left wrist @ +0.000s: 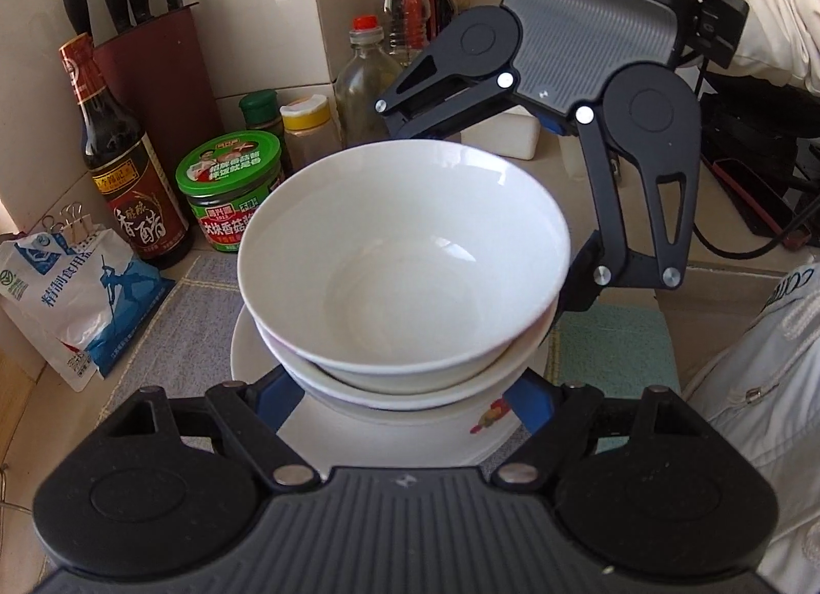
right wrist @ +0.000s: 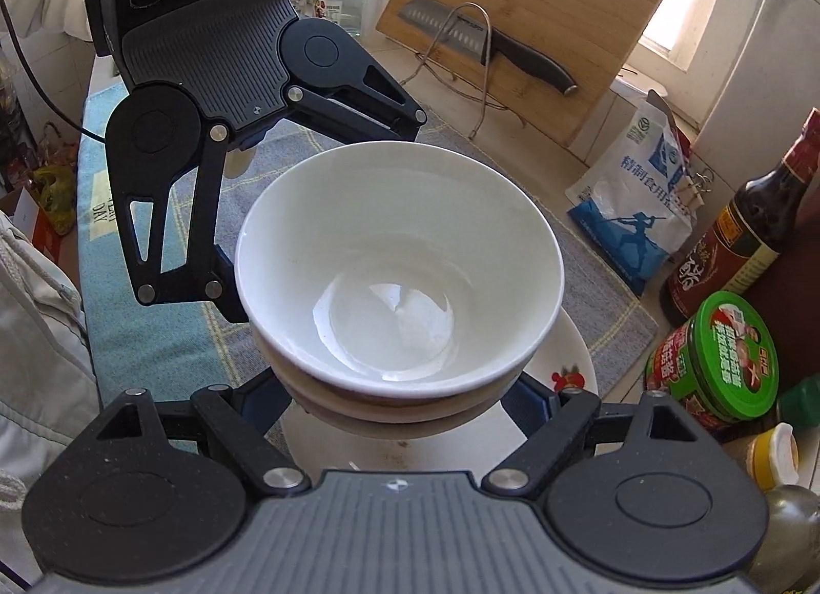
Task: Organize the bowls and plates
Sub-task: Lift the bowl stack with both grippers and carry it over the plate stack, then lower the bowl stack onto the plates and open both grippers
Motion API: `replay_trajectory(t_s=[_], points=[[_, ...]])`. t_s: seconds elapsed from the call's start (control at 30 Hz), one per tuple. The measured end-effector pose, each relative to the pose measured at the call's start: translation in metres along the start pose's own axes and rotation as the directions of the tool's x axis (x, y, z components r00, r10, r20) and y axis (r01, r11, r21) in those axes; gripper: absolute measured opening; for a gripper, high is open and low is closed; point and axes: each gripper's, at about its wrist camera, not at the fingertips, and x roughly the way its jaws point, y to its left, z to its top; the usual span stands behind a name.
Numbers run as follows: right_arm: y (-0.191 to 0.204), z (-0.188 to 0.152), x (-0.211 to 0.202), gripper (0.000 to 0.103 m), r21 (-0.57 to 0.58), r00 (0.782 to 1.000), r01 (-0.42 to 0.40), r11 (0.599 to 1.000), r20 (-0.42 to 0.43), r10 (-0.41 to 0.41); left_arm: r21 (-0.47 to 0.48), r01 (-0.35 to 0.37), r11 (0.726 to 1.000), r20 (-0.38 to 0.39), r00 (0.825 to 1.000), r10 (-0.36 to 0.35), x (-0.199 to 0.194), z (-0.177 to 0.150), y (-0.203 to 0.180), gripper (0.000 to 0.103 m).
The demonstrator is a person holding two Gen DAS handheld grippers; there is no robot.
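stacked bowls on plate, clamped between left gripper and right gripper

I see jars and bottles crowding the tabletop's far left; the cloth on the near right lies open.

Two nested white bowls sit on a white plate over a grey checked mat, the right tool clasping the lower bowl from the near side and the left tool from the far side.
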Motion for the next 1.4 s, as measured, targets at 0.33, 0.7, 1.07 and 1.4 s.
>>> replay_trajectory(t_s=[0.33,0.7,1.07,1.4], points=[[-0.017,-0.008,0.011,0.091,0.054,1.000,0.008,0.998,-0.020,-0.007,-0.006,0.000,1.000,-0.017,1.000,0.000,0.025,0.006,0.005,0.084],[-0.027,-0.011,0.017,0.091,0.100,1.000,-0.006,0.995,-0.024,0.008,-0.020,-0.006,1.000,-0.018,1.000,0.006,0.032,0.004,0.011,0.083],[-0.024,-0.009,0.018,0.103,0.100,1.000,0.012,0.995,-0.021,-0.010,-0.021,-0.052,0.998,0.020,0.998,0.052,0.019,0.003,0.008,0.095],[-0.011,-0.011,-0.003,0.103,0.148,0.997,0.074,0.986,-0.006,-0.074,-0.100,-0.225,0.969,0.097,0.967,0.234,-0.011,-0.008,-0.009,0.100]])
